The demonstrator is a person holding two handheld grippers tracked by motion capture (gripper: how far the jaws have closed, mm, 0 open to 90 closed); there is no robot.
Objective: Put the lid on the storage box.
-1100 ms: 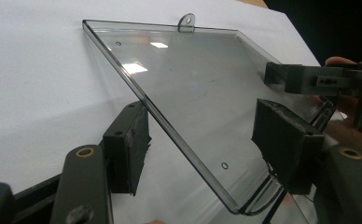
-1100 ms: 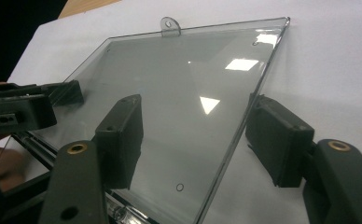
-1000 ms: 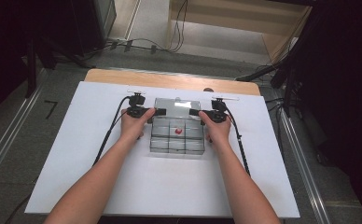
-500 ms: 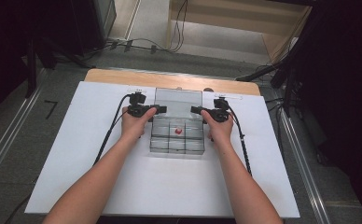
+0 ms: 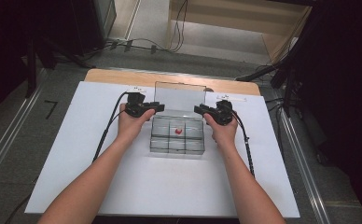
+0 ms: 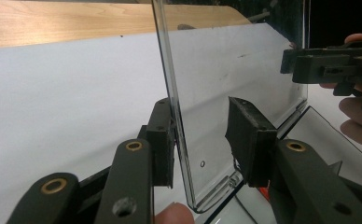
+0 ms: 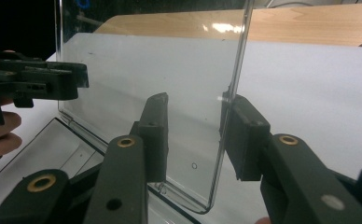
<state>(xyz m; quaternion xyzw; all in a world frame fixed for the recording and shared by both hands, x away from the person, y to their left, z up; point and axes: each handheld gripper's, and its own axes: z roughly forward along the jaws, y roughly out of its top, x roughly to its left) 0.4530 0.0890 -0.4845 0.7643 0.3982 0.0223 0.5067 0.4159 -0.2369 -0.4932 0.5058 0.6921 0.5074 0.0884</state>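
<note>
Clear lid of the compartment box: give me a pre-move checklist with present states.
1. Lid raised, standing about upright: ok.
2. Left gripper straddles the lid's edge, jaws just closing: ok.
3. Left gripper's pads both pressing on the lid: not ok, one stands apart.
4. Right gripper straddles the other edge, jaws just closing: ok.
5. Right grip firm: cannot tell.
6. Red piece lies in its compartment of the box: ok.
</note>
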